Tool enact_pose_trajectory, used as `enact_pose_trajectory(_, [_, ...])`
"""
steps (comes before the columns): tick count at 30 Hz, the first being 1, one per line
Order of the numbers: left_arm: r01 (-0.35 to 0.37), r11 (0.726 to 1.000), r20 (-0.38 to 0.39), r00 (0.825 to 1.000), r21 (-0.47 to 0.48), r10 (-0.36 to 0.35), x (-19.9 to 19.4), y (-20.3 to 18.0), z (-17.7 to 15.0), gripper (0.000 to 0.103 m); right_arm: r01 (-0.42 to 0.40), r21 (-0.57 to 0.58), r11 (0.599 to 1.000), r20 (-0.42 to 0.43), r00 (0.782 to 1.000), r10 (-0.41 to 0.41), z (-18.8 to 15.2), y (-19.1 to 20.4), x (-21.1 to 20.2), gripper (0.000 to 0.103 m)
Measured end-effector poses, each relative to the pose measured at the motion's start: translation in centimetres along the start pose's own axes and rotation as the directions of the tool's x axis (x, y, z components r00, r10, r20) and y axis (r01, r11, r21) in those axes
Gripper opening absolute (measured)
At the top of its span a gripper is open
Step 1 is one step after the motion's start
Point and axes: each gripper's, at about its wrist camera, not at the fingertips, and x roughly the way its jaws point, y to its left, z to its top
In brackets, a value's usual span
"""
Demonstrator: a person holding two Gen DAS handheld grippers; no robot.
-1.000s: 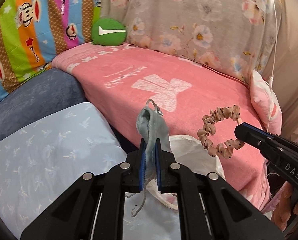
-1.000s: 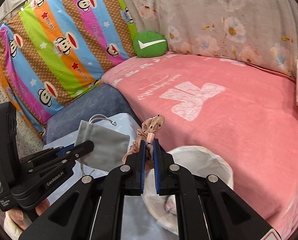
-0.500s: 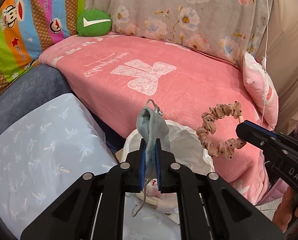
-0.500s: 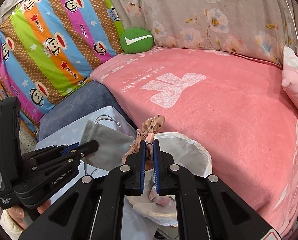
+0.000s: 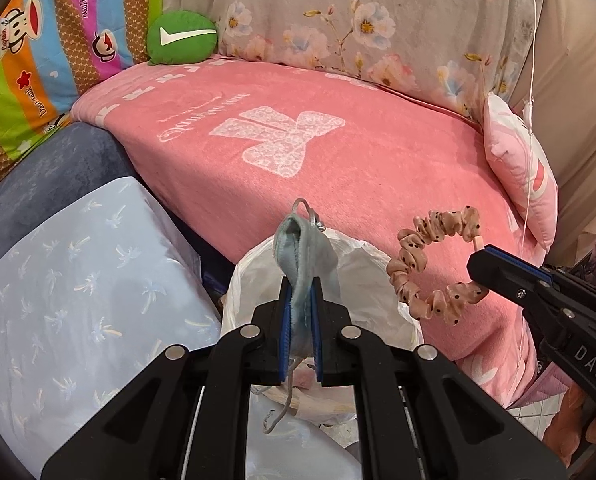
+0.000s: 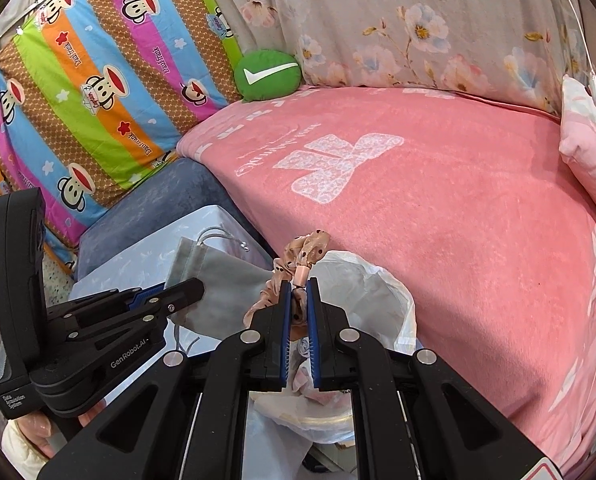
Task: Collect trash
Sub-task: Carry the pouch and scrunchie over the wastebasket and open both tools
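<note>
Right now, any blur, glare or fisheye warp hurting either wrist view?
Left wrist view: sharp and evenly lit, dark vignette in the corners, strong barrel bend on the pink blanket; grey pouch crisp, no glare. Right wrist view: equally sharp, scrunchie in focus; white bin bag bright but keeps its folds; the same curved edges.

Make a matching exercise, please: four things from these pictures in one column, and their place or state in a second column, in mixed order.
Things:
1. grey pouch
2. dotted scrunchie
3. green cushion
4. white bag

Places or states:
A. at the back corner of the pink blanket
B. held in the left claw
C. open, below both claws
D. held in the right claw

Pairs: 1-B, 2-D, 3-A, 4-C
</note>
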Motion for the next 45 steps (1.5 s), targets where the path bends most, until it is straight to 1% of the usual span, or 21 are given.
enact_pose_trajectory(12, [0.008, 1.0, -0.015, 1.0, -0.01, -0.009, 0.7, -0.6, -0.6, 0.01, 0.007, -0.005, 1.0, -0.015, 1.0, -0.008, -0.9, -0.3, 0.4, 0.007])
enact_pose_trajectory(17, [0.009, 1.0, -0.01, 1.0, -0.017, -0.01, 0.8, -0.7, -0.7, 0.01, 0.007, -0.008, 1.0, -0.016, 1.0, -0.007, -0.9, -0.1, 0.5, 0.007])
enact_pose_trajectory(21, [0.011, 1.0, -0.021, 1.0, -0.029, -0.011, 1.1, -0.6, -0.6, 0.012, 0.002, -0.008, 1.0, -0.012, 1.0, -0.002, -0.8, -0.2, 0.6, 0.008])
enact_pose_trajectory(22, [0.005, 0.999, -0.022, 1.0, -0.037, -0.005, 1.1, -0.5, -0.6, 0.02, 0.0, -0.009, 1.0, -0.01, 1.0, 0.0, -0.7, -0.1, 0.6, 0.008])
enact_pose_trajectory(23, [-0.001, 0.999, -0.021, 1.0, -0.041, 0.0, 1.2, -0.4, -0.6, 0.024, 0.0, -0.009, 1.0, -0.008, 1.0, 0.0, -0.7, -0.1, 0.6, 0.008])
enact_pose_trajectory(24, [-0.008, 0.999, -0.016, 1.0, -0.043, 0.007, 1.1, -0.4, -0.5, 0.032, -0.001, -0.009, 1.0, -0.006, 1.0, 0.001, -0.7, -0.2, 0.7, 0.009])
enact_pose_trajectory(25, [-0.016, 0.999, -0.009, 1.0, -0.044, 0.016, 1.1, -0.3, -0.6, 0.042, -0.001, -0.008, 1.0, -0.004, 1.0, 0.001, -0.6, -0.2, 0.7, 0.011])
enact_pose_trajectory(27, [-0.037, 0.998, 0.01, 0.999, -0.046, 0.038, 0.8, -0.2, -0.5, 0.055, -0.007, -0.007, 1.0, 0.001, 1.0, 0.007, -0.5, -0.2, 0.8, 0.014])
enact_pose_trajectory(29, [-0.047, 0.998, 0.024, 0.999, -0.044, 0.048, 0.6, 0.0, -0.5, 0.06, -0.011, -0.011, 1.0, 0.013, 1.0, 0.012, -0.3, -0.1, 0.8, 0.015])
enact_pose_trajectory(30, [-0.059, 0.997, 0.029, 0.998, -0.044, 0.06, 0.5, 0.2, -0.5, 0.064, -0.012, -0.014, 1.0, 0.018, 1.0, 0.013, -0.2, 0.0, 0.9, 0.02])
enact_pose_trajectory(31, [-0.07, 0.996, 0.034, 0.997, -0.047, 0.071, 0.5, 0.3, -0.5, 0.068, -0.009, -0.016, 1.0, 0.026, 1.0, 0.009, -0.1, 0.1, 0.9, 0.029])
enact_pose_trajectory(32, [-0.08, 0.996, 0.039, 0.996, -0.049, 0.082, 0.4, 0.4, -0.5, 0.069, -0.006, -0.019, 1.0, 0.031, 1.0, 0.007, 0.0, 0.2, 0.9, 0.034])
enact_pose_trajectory(33, [-0.089, 0.995, 0.041, 0.995, -0.051, 0.091, 0.4, 0.7, -0.6, 0.071, -0.009, -0.022, 1.0, 0.035, 0.999, 0.01, 0.0, 0.3, 0.8, 0.042])
enact_pose_trajectory(34, [-0.098, 0.994, 0.04, 0.994, -0.054, 0.1, 0.4, 0.9, -0.6, 0.072, -0.014, -0.025, 1.0, 0.037, 0.999, 0.015, 0.0, 0.4, 0.8, 0.044])
enact_pose_trajectory(37, [-0.12, 0.991, 0.039, 0.992, -0.062, 0.122, 0.3, 1.3, -0.8, 0.076, -0.017, -0.029, 0.999, 0.029, 0.999, 0.018, 0.0, 0.5, 0.9, 0.045])
enact_pose_trajectory(42, [-0.149, 0.987, 0.044, 0.987, -0.059, 0.152, 0.0, 1.6, -1.3, 0.078, -0.006, -0.037, 0.999, 0.016, 1.0, 0.006, -0.4, 0.6, 0.9, 0.048])
enact_pose_trajectory(44, [-0.162, 0.985, 0.048, 0.985, -0.057, 0.165, -0.3, 1.6, -1.4, 0.081, 0.006, -0.046, 0.999, 0.007, 1.0, -0.006, -0.6, 0.7, 0.9, 0.05])
enact_pose_trajectory(45, [-0.17, 0.984, 0.051, 0.984, -0.055, 0.173, -0.4, 1.7, -1.5, 0.084, 0.01, -0.05, 0.999, 0.002, 1.0, -0.01, -0.8, 0.8, 0.9, 0.05])
